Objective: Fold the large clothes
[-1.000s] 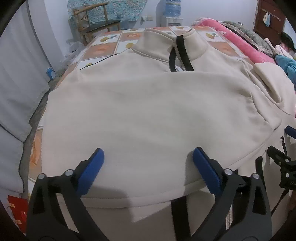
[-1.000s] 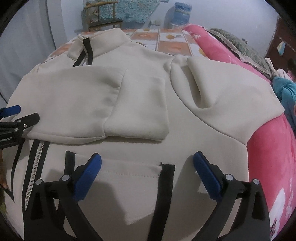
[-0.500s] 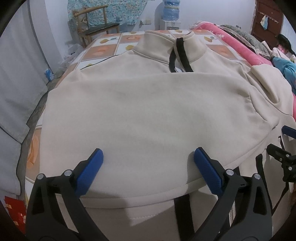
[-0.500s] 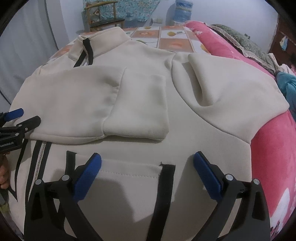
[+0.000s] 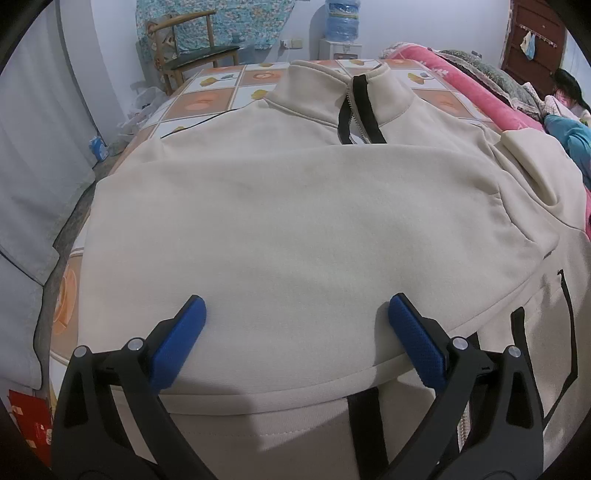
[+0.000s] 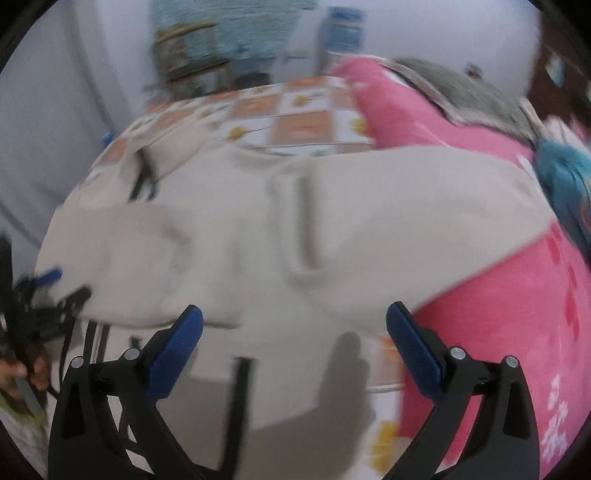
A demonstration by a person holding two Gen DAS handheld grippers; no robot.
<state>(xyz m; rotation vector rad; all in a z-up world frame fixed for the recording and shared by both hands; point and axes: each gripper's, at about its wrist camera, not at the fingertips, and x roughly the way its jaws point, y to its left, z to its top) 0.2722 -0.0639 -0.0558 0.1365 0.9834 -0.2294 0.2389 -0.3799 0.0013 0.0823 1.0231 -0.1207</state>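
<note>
A: Starting at the left, what is there?

B: A wooden armchair with a dark seat (image 5: 195,55) stands off the far left corner of the bed with the orange-and-white patterned sheet (image 5: 207,99). A small blue-and-white carton (image 5: 96,147) sits on the floor beside the bed's left edge; what it holds cannot be told.

A: And the garment?

B: The large cream fleece zip-up jacket with black trim (image 5: 295,229) lies flat across the bed, its stand-up collar (image 5: 343,99) toward the far edge. One sleeve is folded across the chest. The black-taped zipper (image 5: 356,110) shows at the neck.

A: The left gripper?

B: The left gripper with blue pads (image 5: 295,343) hovers over the jacket near the bed's near edge, fingers spread wide, clamping nothing.

A: Further along?

B: A blue water-cooler bottle (image 5: 341,20) stands on a white dispenser (image 5: 340,50) past the far edge; its fill level cannot be told. A rolled pink plush blanket (image 6: 517,295) runs along the bed's right edge.

A: The right gripper?

B: The right wrist view is motion-blurred. The right gripper with blue pads (image 6: 295,343) is likewise spread apart and empty, above the jacket's right side, where the other sleeve (image 6: 406,206) reaches the pink blanket. A teal cloth (image 6: 565,184) lies at the far right.
</note>
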